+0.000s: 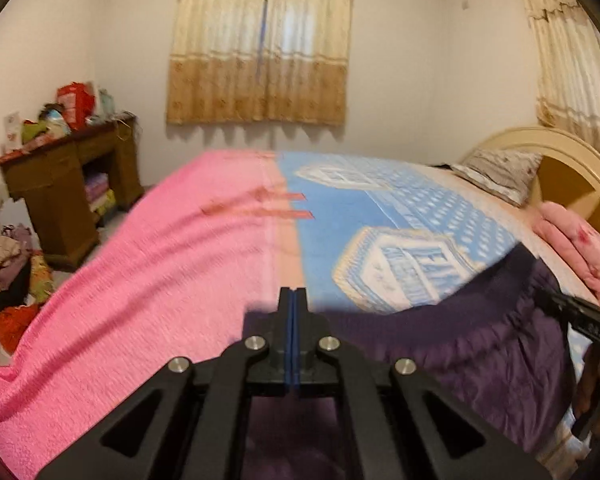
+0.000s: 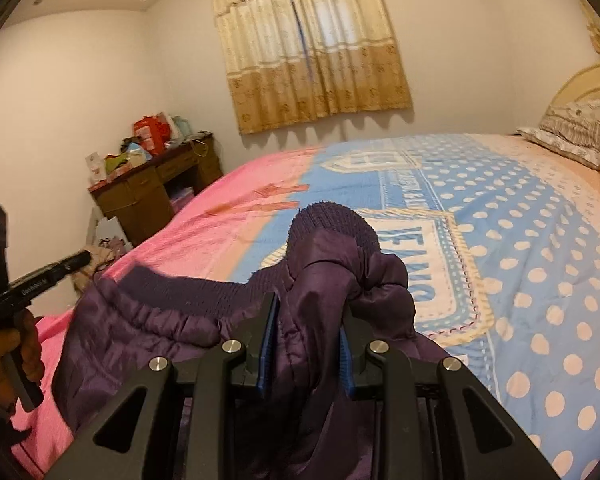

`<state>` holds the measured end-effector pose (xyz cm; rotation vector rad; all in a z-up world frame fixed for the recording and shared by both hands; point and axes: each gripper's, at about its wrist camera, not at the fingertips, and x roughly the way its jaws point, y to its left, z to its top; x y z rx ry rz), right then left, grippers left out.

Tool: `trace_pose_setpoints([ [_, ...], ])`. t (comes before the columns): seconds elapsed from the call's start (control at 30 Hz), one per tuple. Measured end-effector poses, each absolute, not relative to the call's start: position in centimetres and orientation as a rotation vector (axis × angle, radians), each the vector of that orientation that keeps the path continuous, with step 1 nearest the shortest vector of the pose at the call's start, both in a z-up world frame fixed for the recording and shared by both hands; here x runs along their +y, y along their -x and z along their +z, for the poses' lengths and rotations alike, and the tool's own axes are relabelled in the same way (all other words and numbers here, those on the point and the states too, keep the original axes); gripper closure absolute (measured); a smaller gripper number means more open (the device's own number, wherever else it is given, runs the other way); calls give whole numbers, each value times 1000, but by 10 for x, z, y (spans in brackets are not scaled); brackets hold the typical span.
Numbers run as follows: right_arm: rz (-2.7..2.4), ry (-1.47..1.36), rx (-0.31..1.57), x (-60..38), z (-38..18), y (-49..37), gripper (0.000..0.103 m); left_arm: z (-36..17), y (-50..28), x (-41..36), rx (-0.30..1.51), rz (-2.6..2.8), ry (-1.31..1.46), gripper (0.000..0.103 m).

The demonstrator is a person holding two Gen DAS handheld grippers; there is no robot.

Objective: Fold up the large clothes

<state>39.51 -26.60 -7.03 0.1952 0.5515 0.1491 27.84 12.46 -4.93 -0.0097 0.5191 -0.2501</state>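
Here, a purple padded jacket (image 2: 148, 320) lies on the bed (image 2: 540, 240), half gathered.
The right gripper (image 2: 306, 344) clenches its bunched sleeve at twelve o'clock; the left gripper (image 1: 293, 320) is closed, empty, and should pinch the ribbed hem (image 1: 440, 312) at three o'clock, keeping it taut.

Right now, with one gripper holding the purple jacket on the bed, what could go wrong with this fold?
1. The left gripper is shut with nothing between its pads, so the purple jacket may sag or twist if lifted from one side only.
2. The right gripper pinches a thick bunch near the ribbed cuff; slippery fabric could slide out.
3. The jacket lies near the bed edge over the pink blanket, so a pull may drag either one off.
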Motion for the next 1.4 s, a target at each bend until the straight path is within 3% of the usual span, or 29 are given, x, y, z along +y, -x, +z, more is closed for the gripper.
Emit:
trace_pose_setpoints([
  [0.2, 76, -180, 676, -265, -115, -434, 76, -104, -314, 114, 692, -229, 7, 103],
  [0.3, 85, -197, 697, -268, -130, -437, 76, -103, -303, 96, 693, -256, -70, 96],
  [0.37, 93, -203, 695, -270, -134, -436, 76, -100, -299, 83, 701, -285, -142, 55],
  [0.4, 96, -206, 696, -270, -135, -436, 76, -99, -298, 80, 699, -287, -157, 15],
  [0.43, 99, -209, 697, -270, -135, -436, 76, -99, -296, 77, 677, -272, -177, 4],
  [0.57, 104, -208, 699, -269, -137, -437, 76, -110, -303, 65, 712, -300, -254, 11],
  [0.67, 107, -195, 696, -268, -138, -437, 76, -138, -321, 54, 833, -319, -316, 26],
  [0.7, 107, -193, 695, -267, -138, -437, 76, -140, -323, 54, 832, -314, -314, 36],
  [0.8, 118, -209, 674, -270, -136, -431, 76, -128, -313, 59, 775, -310, -285, 85],
  [1.13, 108, -213, 568, -268, -102, -420, 76, -67, -295, 98, 551, -283, -67, 86],
  [1.27, 67, -198, 654, -266, -115, -445, 76, -97, -331, 87, 628, -218, -140, 86],
  [1.4, 26, -151, 756, -259, -144, -465, 69, -142, -361, 90, 777, -184, -101, 85],
])
